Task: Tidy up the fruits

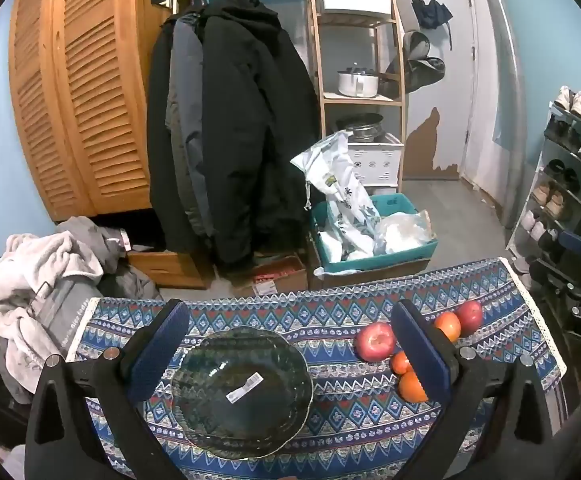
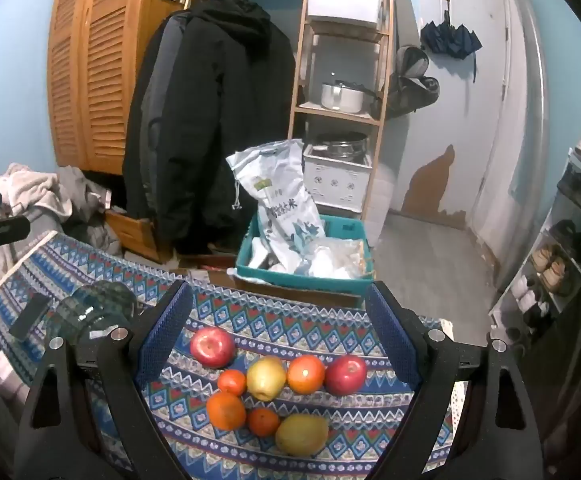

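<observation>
Left gripper (image 1: 286,344) hovering over the dark glass bowl (image 1: 242,392) on the patterned tablecloth (image 1: 490,304), fingers spread wide, empty. Rightward, right gripper (image 2: 278,332) above the fruits (image 2: 266,380) clustered on the cloth beside the bowl, fingers likewise spread, gripping nothing.

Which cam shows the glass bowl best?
Left wrist: the glass bowl sits whole between the open left claw, label inside visible. Right wrist catches only its scalloped edge, partly hidden behind a finger.
</observation>
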Demonstrator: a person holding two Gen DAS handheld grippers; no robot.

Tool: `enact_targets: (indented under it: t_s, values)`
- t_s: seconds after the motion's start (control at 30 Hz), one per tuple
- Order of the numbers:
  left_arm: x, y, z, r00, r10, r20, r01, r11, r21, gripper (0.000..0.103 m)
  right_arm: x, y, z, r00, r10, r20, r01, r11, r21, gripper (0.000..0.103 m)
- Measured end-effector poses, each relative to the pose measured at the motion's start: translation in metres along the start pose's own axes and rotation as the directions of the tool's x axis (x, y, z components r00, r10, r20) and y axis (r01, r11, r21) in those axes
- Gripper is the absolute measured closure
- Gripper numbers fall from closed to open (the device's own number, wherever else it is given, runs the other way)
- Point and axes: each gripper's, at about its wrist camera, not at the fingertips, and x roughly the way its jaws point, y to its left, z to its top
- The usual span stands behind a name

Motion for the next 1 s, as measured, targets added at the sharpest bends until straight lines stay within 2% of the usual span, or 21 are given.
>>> enact_targets:
  t_s: [0.4,1.0]
  values:
    - [-0.0081,0.0031,0.0006,1.0,-0.006,0.004,0.006,1.0,-0.002,0.001,0.0005,0.0,0.0002,1.0,-0.007,-0.007,0.007,1.0,-0.007,0.016]
    - [0.0008,0.0018,-0.0021,1.0,-0.007,0.002,0.007,1.0,-0.006,0.001,0.0007,-0.0017,-0.0011,1.0,-0.009,-0.015,0.009,1.0,-0.007,0.016]
